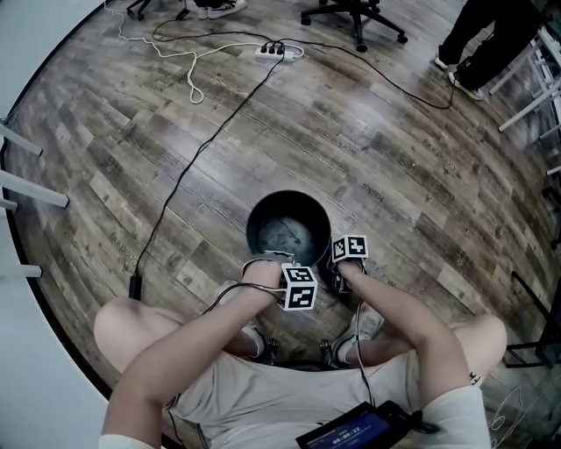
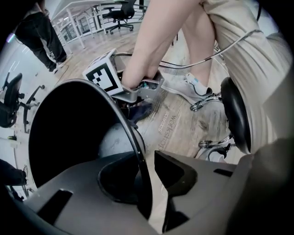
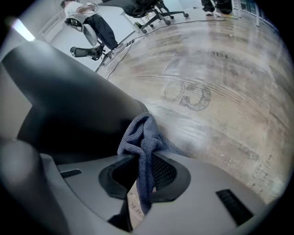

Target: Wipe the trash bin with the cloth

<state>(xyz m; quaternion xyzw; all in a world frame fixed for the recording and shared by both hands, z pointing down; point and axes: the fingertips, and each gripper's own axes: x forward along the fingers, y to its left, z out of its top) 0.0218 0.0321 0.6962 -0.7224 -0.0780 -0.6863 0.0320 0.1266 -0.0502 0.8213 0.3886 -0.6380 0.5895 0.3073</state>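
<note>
Entries I logged as unreadable from my station:

1. Trash bin (image 1: 288,226): in the head view, the rim from 4 to 7 o'clock was covered by the left hand (image 1: 263,274) and the marker cubes (image 1: 300,288). In the left gripper view, most of the inside was plain black.
2. Cloth (image 3: 143,137): the lower end was lost between the jaws of the right gripper (image 3: 142,176). I could not find it in the head view.
3. Person (image 1: 482,39), 1 o'clock: cut by the top edge, legs and shoes only.
4. Office chair (image 1: 355,17), 12 o'clock: base only.
5. Screen (image 1: 351,431), 6 o'clock: print too small.
6. Floor lettering (image 3: 186,94): blurred.
</note>
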